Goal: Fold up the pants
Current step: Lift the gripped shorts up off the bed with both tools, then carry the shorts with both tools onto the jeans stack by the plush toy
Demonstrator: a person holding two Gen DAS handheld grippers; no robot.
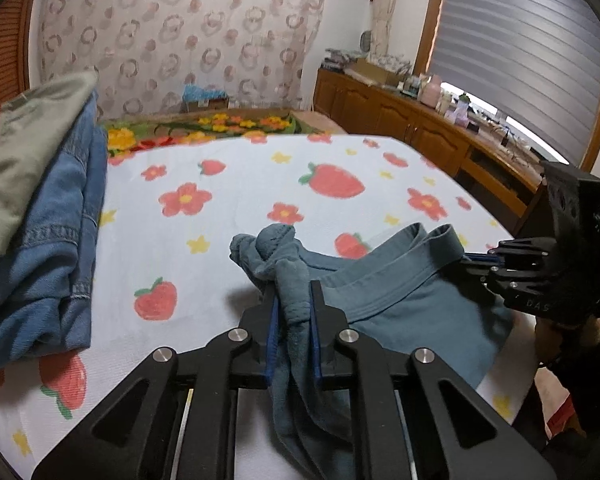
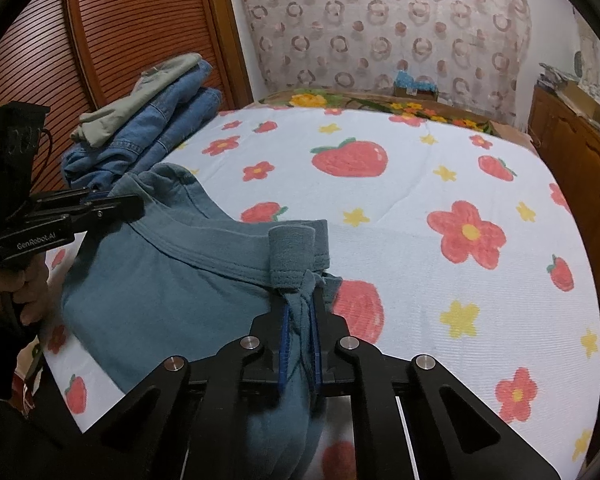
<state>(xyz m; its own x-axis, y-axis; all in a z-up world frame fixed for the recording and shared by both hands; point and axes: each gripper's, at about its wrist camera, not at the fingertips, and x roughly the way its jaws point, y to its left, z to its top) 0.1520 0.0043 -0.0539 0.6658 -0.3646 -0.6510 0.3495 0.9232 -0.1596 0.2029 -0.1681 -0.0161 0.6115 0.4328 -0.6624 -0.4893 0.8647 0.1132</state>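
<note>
Teal-grey pants lie near the front edge of the bed, waistband stretched between my two grippers. In the left wrist view my left gripper is shut on a bunched corner of the waistband, and cloth hangs down between its blue pads. My right gripper comes in from the right and pinches the other end. In the right wrist view my right gripper is shut on a rolled fold of the pants, while my left gripper grips the far end at the left.
The bed has a white cover printed with strawberries and flowers. A stack of folded jeans topped by an olive garment stands at its left edge, beside a louvred wooden door. Wooden cabinets line the right side. A hand holds the left gripper.
</note>
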